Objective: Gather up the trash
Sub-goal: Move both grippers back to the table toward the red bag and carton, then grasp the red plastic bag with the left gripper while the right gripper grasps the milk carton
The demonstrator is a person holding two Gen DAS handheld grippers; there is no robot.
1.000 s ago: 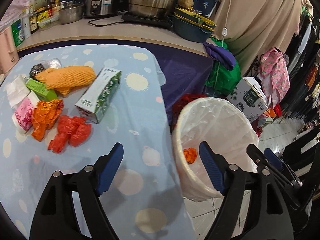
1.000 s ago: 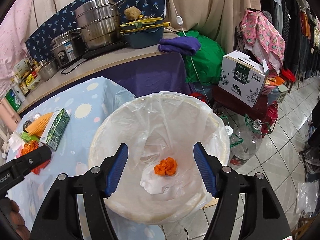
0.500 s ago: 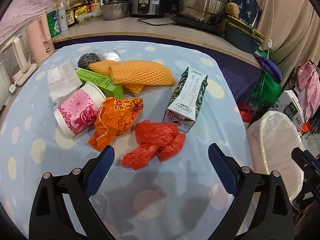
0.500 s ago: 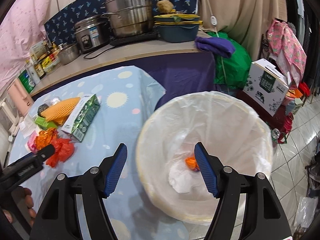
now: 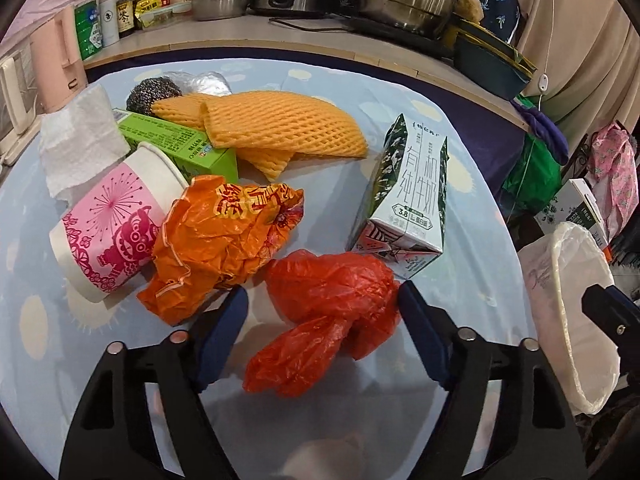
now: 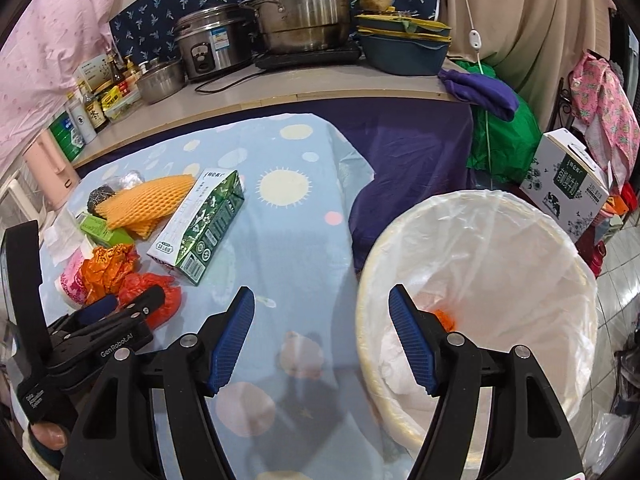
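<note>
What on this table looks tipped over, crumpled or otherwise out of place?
The milk carton lies on its side, and so does the pink paper cup. The orange wrapper and red plastic bag are crumpled. All sit loose on the tablecloth, outside the lined bin.

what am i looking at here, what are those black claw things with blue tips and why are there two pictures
Each claw is a hand-held two-finger gripper with a camera mounted on it, looking along its blue fingers; a person holds one in each hand. One picture comes from the left gripper, the other from the right gripper. The left one's jaws have just been closing around a crumpled red plastic bag on the table, not yet clearly squeezing it. Beside it lie an orange wrapper, a pink paper cup, a milk carton and orange foam netting. The right gripper is open and empty, between the table and the lined trash bin.
</note>
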